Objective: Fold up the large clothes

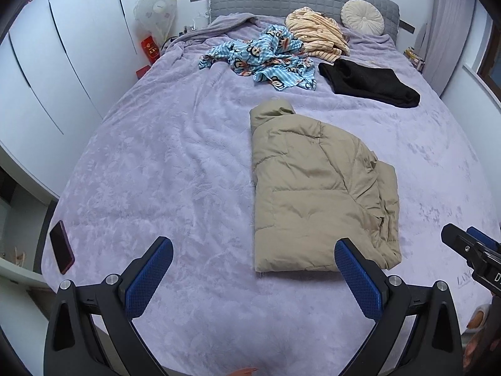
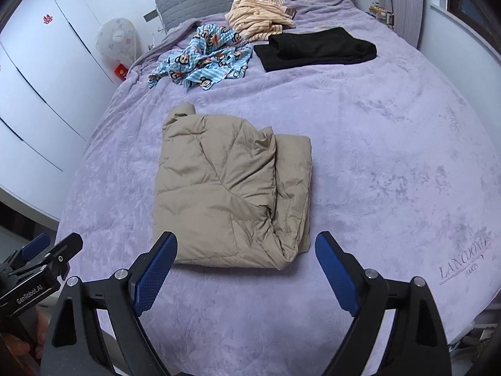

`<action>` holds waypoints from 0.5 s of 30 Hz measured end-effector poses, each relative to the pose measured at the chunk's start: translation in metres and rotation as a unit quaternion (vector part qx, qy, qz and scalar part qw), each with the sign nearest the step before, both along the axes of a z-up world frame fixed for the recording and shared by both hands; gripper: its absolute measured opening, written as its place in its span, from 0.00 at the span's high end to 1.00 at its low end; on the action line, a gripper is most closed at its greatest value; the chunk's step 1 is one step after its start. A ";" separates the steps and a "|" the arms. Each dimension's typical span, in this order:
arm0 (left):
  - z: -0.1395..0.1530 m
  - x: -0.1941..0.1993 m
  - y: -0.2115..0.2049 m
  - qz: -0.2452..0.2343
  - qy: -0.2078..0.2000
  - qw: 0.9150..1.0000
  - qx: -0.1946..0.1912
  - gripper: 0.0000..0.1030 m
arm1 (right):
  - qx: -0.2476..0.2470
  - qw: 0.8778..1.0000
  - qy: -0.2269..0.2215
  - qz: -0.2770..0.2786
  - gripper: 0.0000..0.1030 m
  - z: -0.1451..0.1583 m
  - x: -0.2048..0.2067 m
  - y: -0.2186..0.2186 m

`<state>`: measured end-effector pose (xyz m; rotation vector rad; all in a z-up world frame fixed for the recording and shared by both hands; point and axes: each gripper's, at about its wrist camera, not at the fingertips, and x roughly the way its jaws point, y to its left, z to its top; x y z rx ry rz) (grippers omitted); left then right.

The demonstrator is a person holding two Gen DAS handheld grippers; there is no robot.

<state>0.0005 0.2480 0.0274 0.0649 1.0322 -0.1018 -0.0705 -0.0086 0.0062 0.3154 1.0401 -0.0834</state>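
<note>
A tan puffer jacket lies folded into a compact rectangle in the middle of the lilac bedspread. My left gripper hangs above the bed's near edge, open wide, with nothing between its blue pads; its right pad overlaps the jacket's near corner in the picture. My right gripper is also open, raised over the jacket's near edge, and nothing is held. Each gripper shows at the edge of the other's view.
Farther up the bed lie a blue cartoon-print garment, a striped cream garment, a folded black garment and a round cushion. A phone rests on the bed's left edge. White wardrobes stand left.
</note>
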 end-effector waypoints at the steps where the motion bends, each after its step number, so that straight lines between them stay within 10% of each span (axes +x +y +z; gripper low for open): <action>1: 0.001 0.000 0.001 0.001 0.000 1.000 0.000 0.00 | -0.011 1.000 -0.005 -0.001 0.11 0.004 0.001 0.002; 15: 0.009 0.001 -0.001 0.008 -0.004 1.000 -0.001 0.00 | -0.037 0.999 -0.011 -0.007 0.11 0.020 0.007 0.009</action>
